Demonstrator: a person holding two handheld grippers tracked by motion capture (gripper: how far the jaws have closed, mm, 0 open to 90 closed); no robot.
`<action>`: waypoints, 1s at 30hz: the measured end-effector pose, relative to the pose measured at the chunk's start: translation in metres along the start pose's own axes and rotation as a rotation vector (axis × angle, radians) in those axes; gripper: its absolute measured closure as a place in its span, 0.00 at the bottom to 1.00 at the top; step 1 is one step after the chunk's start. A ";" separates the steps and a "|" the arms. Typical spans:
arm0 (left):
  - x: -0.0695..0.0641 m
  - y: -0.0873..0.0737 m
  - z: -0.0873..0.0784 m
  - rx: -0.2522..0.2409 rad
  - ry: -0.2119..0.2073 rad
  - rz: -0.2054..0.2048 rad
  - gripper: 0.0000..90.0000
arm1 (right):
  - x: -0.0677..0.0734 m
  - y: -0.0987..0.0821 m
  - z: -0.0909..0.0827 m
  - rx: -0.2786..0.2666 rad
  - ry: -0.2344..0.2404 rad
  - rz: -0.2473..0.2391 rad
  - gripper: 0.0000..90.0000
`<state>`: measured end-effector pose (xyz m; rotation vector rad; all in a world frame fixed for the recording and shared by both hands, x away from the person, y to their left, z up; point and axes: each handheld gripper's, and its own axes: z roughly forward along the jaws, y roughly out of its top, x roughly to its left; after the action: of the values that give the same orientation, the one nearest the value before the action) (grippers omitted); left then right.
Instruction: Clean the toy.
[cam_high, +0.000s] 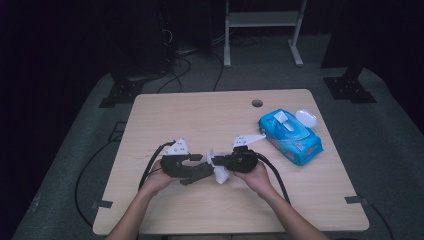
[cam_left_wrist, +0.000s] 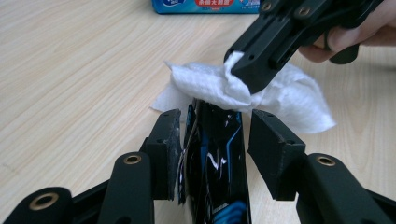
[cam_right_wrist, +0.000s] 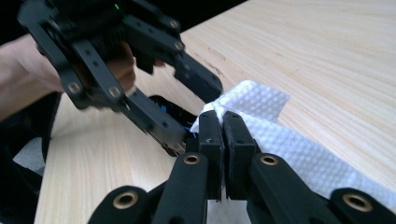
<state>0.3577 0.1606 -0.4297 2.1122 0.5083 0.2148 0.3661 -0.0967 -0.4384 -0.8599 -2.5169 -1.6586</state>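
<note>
Left gripper (cam_left_wrist: 212, 135) sits loose around a black packet (cam_left_wrist: 215, 154), one pad touching, the other apart. Right gripper (cam_right_wrist: 223, 135) is clamped on a white wipe (cam_right_wrist: 289, 144) just beyond. Farther off: blue wipe pack (cam_high: 291, 136), table (cam_high: 200, 110) hole (cam_high: 257, 103).

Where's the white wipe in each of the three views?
High view: white wipe at centre, between the two claws.
Left gripper view: upper centre, pinched by the right claw.
Right gripper view: centre to lower right, clamped in the right claw.
Shared landmark: blue wipes pack.
</note>
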 end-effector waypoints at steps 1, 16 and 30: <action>0.001 -0.002 -0.002 -0.003 -0.002 -0.007 0.58 | 0.000 -0.001 0.001 0.005 -0.001 0.003 0.97; 0.011 -0.016 -0.018 -0.024 -0.012 -0.095 0.51 | -0.001 -0.003 0.002 0.026 -0.008 -0.012 0.97; -0.007 -0.024 -0.006 -0.014 -0.028 -0.028 0.48 | 0.012 -0.016 -0.011 0.073 -0.052 -0.068 0.97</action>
<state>0.3424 0.1734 -0.4459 2.0907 0.5185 0.1723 0.3455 -0.1048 -0.4435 -0.8312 -2.6519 -1.5708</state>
